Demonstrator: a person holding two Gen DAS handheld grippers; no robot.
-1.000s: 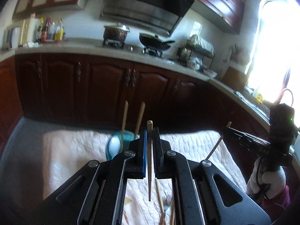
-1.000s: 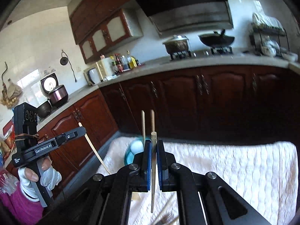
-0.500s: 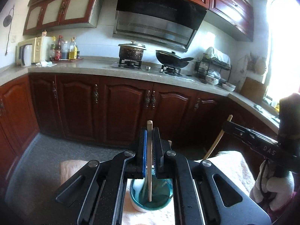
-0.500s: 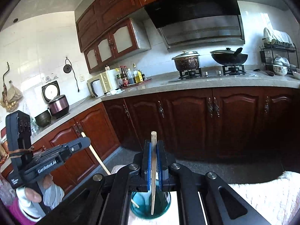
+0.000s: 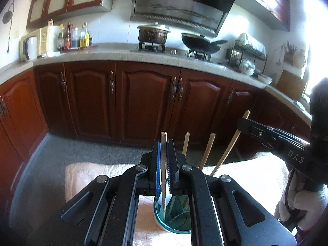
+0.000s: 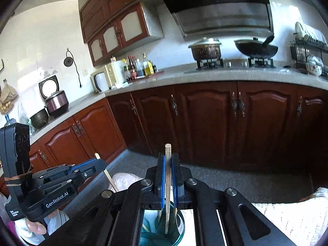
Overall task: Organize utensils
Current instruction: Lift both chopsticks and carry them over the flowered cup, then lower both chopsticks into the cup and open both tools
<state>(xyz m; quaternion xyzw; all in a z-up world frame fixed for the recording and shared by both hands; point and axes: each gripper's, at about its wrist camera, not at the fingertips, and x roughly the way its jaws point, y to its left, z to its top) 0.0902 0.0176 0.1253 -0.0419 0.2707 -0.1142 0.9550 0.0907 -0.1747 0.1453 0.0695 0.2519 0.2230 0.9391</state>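
Observation:
My left gripper (image 5: 163, 143) is shut on a wooden chopstick (image 5: 163, 170) held upright, its lower end inside the teal cup (image 5: 174, 225) below. Two more chopsticks (image 5: 207, 151) stand in the cup behind the fingers. My right gripper (image 6: 168, 157) is shut on another chopstick (image 6: 167, 184), upright, its lower end over or in the same teal cup (image 6: 176, 239). The right gripper shows at the right of the left wrist view (image 5: 242, 123) with its chopstick (image 5: 231, 143) slanting down toward the cup. The left gripper shows at the left of the right wrist view (image 6: 98, 164).
The cup stands on a pale quilted cloth (image 5: 98, 172) on a table. Dark red kitchen cabinets (image 5: 143, 100) and a grey floor (image 5: 51, 153) lie beyond. The counter holds a pot (image 5: 153, 33), a wok (image 5: 202, 42) and a dish rack (image 5: 246, 55).
Both grippers have swung up and over the teal cup, bringing their chopsticks upright above it and lowering the ends into it. Both stay shut on their chopsticks.

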